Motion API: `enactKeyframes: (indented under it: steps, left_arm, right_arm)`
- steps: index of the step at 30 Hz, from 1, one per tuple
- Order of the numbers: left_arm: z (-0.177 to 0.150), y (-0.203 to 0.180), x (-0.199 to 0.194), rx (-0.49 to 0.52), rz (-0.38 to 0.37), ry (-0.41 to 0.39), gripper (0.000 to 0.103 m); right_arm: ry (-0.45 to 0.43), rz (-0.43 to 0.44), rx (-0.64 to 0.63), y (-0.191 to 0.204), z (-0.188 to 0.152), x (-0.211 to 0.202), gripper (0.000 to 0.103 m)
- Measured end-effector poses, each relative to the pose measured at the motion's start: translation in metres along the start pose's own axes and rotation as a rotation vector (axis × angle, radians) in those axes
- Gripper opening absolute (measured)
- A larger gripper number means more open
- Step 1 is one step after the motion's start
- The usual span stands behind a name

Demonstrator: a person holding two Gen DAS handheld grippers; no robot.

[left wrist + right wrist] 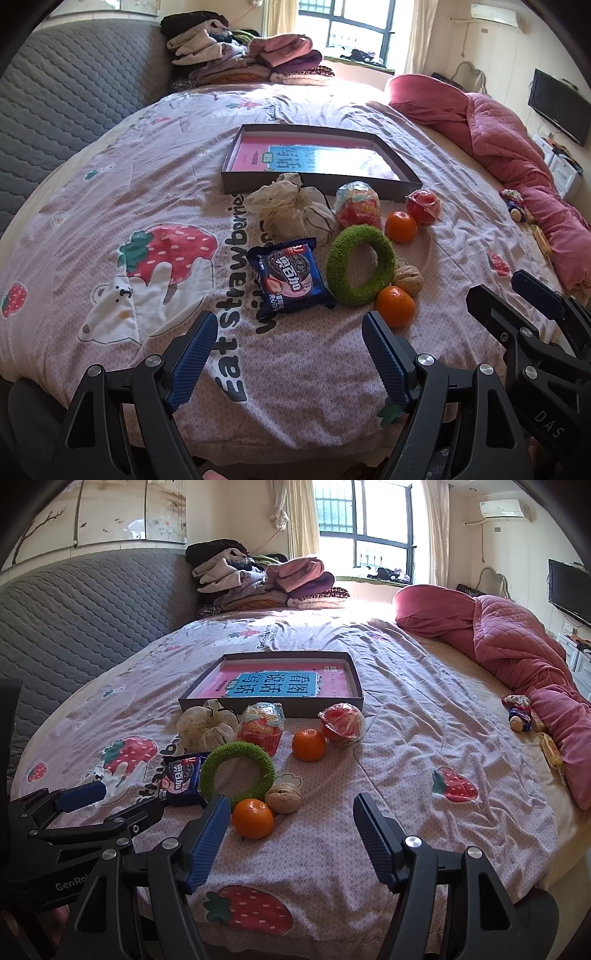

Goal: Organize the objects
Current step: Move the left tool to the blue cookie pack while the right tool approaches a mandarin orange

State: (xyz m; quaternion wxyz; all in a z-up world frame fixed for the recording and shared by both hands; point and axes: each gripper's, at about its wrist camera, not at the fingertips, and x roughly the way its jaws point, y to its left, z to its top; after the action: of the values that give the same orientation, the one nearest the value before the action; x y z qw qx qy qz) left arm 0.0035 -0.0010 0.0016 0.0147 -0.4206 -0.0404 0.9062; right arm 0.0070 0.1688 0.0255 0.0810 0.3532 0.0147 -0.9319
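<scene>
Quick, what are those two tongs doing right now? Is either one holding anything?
Left tongs: open, holding nothing, above the bedspread short of the cookie packet.
Right tongs: open, holding nothing, with the nearest orange just ahead.

Bed covered by a pink sheet [388,709] printed with strawberries and bears. Grey quilted headboard [85,605] along the left. Heap of folded clothes [266,579] at the far end, below a barred window [365,517] flanked by pale curtains. Rumpled pink quilt [517,646] along the right edge, a small toy figure [519,712] just beside it. Air conditioner [504,507] high on the wall; dark television [569,590] at far right.
</scene>
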Motion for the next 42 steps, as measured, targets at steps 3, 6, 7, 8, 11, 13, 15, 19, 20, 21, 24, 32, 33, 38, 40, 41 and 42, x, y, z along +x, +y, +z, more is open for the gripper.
enactKeyframes:
  steps: [3,6,7,8,11,13,15,19,20,21,24,32,33,38,40,41,42]
  left_arm:
    - [0.000,0.000,-0.001,-0.001,0.000,-0.001,0.081]
    - [0.000,0.000,-0.001,-0.001,-0.001,0.000,0.081]
    - [0.000,0.000,0.000,-0.001,0.000,0.001,0.081]
    - [0.000,0.000,0.000,-0.002,0.000,0.002,0.081]
    - [-0.001,0.000,0.000,-0.002,0.001,0.004,0.081]
    - [-0.001,0.001,0.000,-0.002,0.001,0.005,0.081]
    - [-0.001,0.001,0.001,-0.003,0.001,0.006,0.081]
    - [-0.002,0.002,0.002,-0.004,0.004,0.011,0.081]
    - [-0.002,0.003,0.002,-0.005,0.006,0.011,0.081]
    - [-0.002,0.003,0.002,-0.005,0.005,0.010,0.081]
    - [-0.002,0.003,0.003,-0.005,0.007,0.017,0.081]
    - [-0.003,0.010,0.011,-0.023,0.004,0.044,0.081]
    - [-0.003,0.011,0.012,-0.025,0.003,0.046,0.081]
    - [-0.003,0.014,0.016,-0.030,-0.001,0.055,0.081]
    - [-0.003,0.013,0.018,-0.025,-0.001,0.055,0.081]
    - [-0.003,0.012,0.019,-0.023,-0.001,0.057,0.081]
    - [-0.002,0.012,0.020,-0.022,-0.003,0.059,0.081]
  right_arm:
    - [-0.003,0.000,-0.002,0.000,0.000,-0.001,0.069]
    - [-0.002,-0.001,-0.001,0.000,0.000,-0.001,0.069]
    - [0.001,0.000,0.000,0.000,-0.001,-0.001,0.069]
    - [0.001,-0.001,0.000,0.000,-0.001,0.000,0.069]
    - [0.004,0.000,-0.004,0.002,-0.001,0.000,0.069]
    - [0.006,0.000,-0.007,0.003,-0.001,0.000,0.069]
    - [0.006,0.001,-0.009,0.003,-0.002,0.000,0.069]
    - [0.013,0.004,-0.011,0.003,-0.002,0.002,0.069]
    - [0.013,0.005,-0.013,0.004,-0.002,0.002,0.069]
    - [0.015,0.007,-0.015,0.004,-0.003,0.002,0.069]
    - [0.022,0.011,-0.020,0.005,-0.003,0.004,0.069]
    - [0.058,0.040,-0.029,0.008,-0.008,0.013,0.069]
    - [0.061,0.043,-0.029,0.008,-0.009,0.014,0.069]
    - [0.082,0.062,-0.042,0.011,-0.012,0.019,0.069]
    - [0.092,0.069,-0.045,0.012,-0.014,0.022,0.069]
    - [0.096,0.071,-0.046,0.012,-0.014,0.023,0.068]
    - [0.100,0.072,-0.047,0.013,-0.015,0.024,0.069]
